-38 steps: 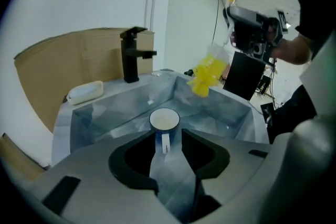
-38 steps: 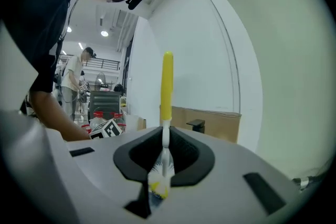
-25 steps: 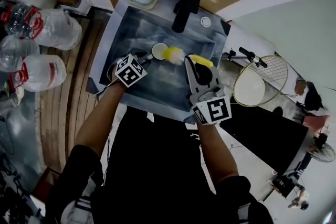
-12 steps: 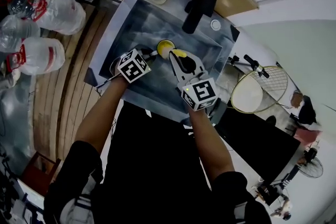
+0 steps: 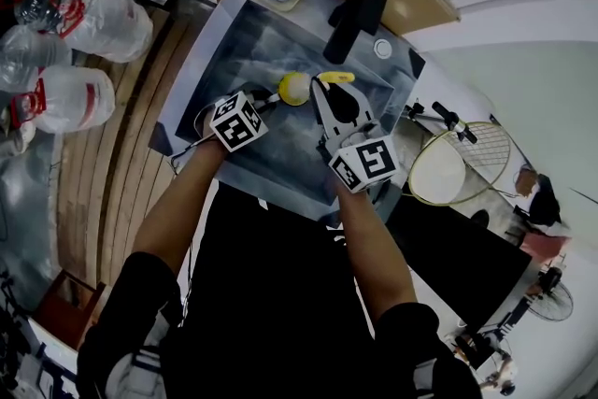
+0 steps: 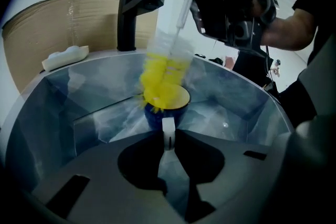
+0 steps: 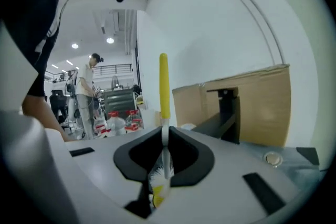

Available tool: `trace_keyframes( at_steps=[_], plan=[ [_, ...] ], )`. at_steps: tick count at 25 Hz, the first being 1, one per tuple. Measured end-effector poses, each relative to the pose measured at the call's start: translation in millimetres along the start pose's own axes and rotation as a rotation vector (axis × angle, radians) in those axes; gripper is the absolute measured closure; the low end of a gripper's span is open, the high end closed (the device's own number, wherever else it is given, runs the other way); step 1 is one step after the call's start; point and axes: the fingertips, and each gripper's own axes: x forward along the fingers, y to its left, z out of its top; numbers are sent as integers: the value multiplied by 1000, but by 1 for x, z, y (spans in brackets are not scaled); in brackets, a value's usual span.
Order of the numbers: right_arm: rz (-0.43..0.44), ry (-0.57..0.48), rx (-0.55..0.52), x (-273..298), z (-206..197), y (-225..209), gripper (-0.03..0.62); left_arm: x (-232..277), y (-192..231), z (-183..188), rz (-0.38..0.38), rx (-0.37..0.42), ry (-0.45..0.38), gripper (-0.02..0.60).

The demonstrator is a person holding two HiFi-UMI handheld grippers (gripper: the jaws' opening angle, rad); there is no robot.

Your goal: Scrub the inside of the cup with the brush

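A blue cup point(image 6: 157, 116) with a yellow inside stands in the steel sink point(image 5: 245, 40). My left gripper point(image 6: 168, 137) is shut on its white handle point(image 6: 168, 131), which sits between the two pads. The brush's yellow and white bristle head point(image 6: 164, 75) is pushed into the cup's mouth and looks blurred. My right gripper point(image 7: 166, 140) is shut on the brush's thin stem below its yellow grip point(image 7: 164, 91). In the head view the cup point(image 5: 292, 89) lies between the left gripper point(image 5: 269, 99) and the right gripper point(image 5: 323, 89), above the sink's middle.
A black faucet point(image 6: 134, 12) stands at the sink's back edge, with a soap dish point(image 6: 65, 56) on the rim to its left. Cardboard point(image 7: 252, 99) backs the sink. Water bottles point(image 5: 58, 61) lie on the floor at left, a racket point(image 5: 458, 162) at right.
The right gripper has swung the brush left from beside the cup, and its head now sits in the cup's mouth. The left gripper stays at the cup.
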Motion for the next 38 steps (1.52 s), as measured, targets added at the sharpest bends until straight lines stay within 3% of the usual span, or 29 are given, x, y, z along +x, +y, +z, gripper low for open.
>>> trace_keyframes(
  at_steps=[2,5,10,14,20,23,26,29,33,38],
  plan=[
    [1,-22,-21,3,7,1,548,0,0,0,-6,1,1,503],
    [5,34,-39,14,-21,7,548,0,-1,-1,-10,-3,3,503],
    [29,96,50,21,-65,11,542,0,0,1,-8,-16,-2,503],
    [19,115,-12,14,-52,2,549,0,-1,-1,-5,-19,0,503],
    [-67,20,-106,-17,-4,-18,549,0,-3,-2,-19,-20,8,505],
    [-82,34,-127,-16,-11,-16,549,-1,-4,-2,-21,-17,11,506],
    [-64,106,-158,1,-43,-7,549,0,-4,-1,-23,-22,9,506],
    [-56,116,-134,11,-60,-4,549,0,-5,-1,-21,-18,9,506],
    [-31,136,-142,6,-49,-4,549,-1,-4,-2,-13,-17,12,506],
    [-62,47,-130,-35,-8,-18,549,0,-3,-1,-7,-6,16,506]
  ],
)
